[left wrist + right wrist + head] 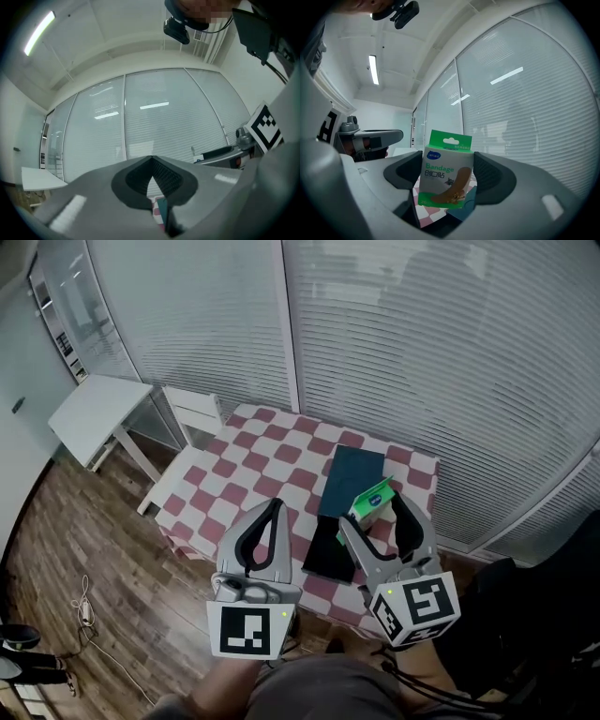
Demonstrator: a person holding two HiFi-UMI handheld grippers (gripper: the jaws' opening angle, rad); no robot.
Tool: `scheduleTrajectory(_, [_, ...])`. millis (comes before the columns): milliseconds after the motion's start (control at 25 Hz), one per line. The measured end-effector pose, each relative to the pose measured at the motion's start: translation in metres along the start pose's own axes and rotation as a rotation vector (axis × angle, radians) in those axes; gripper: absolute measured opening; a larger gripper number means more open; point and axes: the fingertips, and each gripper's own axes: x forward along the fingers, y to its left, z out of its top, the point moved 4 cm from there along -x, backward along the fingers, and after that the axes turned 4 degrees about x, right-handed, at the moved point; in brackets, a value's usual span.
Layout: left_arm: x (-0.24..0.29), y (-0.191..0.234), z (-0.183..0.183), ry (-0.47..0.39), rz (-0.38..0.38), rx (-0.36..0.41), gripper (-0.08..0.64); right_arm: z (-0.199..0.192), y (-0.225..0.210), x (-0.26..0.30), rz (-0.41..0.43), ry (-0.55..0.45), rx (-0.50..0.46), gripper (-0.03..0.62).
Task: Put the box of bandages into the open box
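My right gripper (375,514) is shut on a green and white box of bandages (371,500), held in the air above the table. In the right gripper view the bandage box (446,171) stands upright between the two grey jaws, its printed face toward the camera. Below it lies the open box (351,481), dark teal, with its dark lid part (333,551) flat toward me on the checked table (253,456). My left gripper (277,505) is raised beside it, jaws closed with nothing between them; its tips (151,158) meet in the left gripper view.
A red and white checked cloth covers the table. A white chair (183,442) stands at its left side and a white side table (98,413) farther left. Slatted blinds (422,362) cover the windows behind. A cable lies on the wooden floor (84,610).
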Motion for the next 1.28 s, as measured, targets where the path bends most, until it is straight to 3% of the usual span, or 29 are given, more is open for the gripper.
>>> scheduleTrajectory(520, [0.049,0.013,-0.065,0.132,-0.171,-0.04,0.0,-0.065,-0.018,0.03,-0.161,0.146,0.079,0.368])
scheduleTrajectory(960, [0.076,0.021,-0.146,0.275,-0.24,-0.071,0.0,-0.162,-0.019,0.039,-0.249,0.319,0.166,0.368])
scheduleTrajectory(1280, [0.086,0.028,-0.183,0.31,-0.287,-0.115,0.0,-0.217,-0.012,0.037,-0.324,0.439,0.212,0.368])
